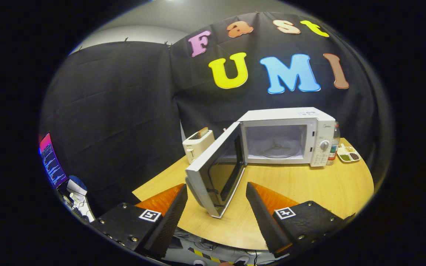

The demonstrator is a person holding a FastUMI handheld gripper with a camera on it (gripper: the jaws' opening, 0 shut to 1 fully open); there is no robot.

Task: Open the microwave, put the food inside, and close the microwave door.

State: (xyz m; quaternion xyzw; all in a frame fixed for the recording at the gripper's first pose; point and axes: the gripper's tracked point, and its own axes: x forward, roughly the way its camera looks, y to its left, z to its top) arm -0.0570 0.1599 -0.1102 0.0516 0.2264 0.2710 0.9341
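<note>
**Claw held wide and empty before an open microwave**

Claw (pixel 216 207) fingers stand spread wide, gripping nothing, just short of the tabletop (pixel 309 188) edge. Between and just ahead of them hangs the microwave door (pixel 216 173), swung fully open. Beyond it the white microwave (pixel 287 136) shows a bare turntable. Right of it stand a bottle (pixel 334 144) and a small dish of food (pixel 349 155); a toaster (pixel 197 145) sits left. Next, probably: steer clear of the door and reach the dish.

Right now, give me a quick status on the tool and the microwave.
Tool open, holding nothing. Microwave door swung wide, free edge between the fingers; cavity bare. Small food tray right of the microwave, beside a bottle.
</note>
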